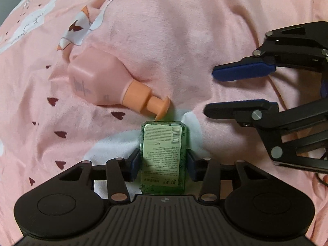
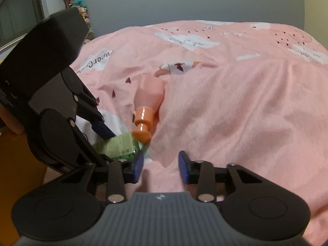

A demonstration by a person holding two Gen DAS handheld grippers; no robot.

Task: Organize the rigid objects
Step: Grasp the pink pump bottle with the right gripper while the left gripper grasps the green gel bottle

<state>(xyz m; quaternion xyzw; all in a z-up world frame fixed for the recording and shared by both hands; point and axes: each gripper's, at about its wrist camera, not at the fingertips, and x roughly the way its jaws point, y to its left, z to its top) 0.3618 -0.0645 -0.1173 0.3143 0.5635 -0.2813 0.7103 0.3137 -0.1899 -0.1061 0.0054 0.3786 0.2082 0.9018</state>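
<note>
My left gripper (image 1: pixel 163 162) has its blue pads set against both long sides of the green bottle (image 1: pixel 163 155), about mid-body; I read this as a pinch, though the contact faces themselves are partly hidden by the bottle. The bottle lies flat on the pink quilt (image 1: pixel 184 41), label up, its far end touching the pump tip of the pink pump bottle (image 1: pixel 92 82).

My right gripper (image 2: pixel 160 167) hangs partly spread over bare quilt, nothing between its fingers.

Assessment: the green bottle looks like stiff clear plastic, small and probably light; the paper label should give grip, while the bare sides may be slick. A mid-body hold across the narrow width seems sound.

The pink pump bottle looks rigid and heavier. I would take it across the square body, not the orange pump neck (image 1: pixel 141 100), which may slide or turn. The soft quilt gives poor support underneath.
</note>
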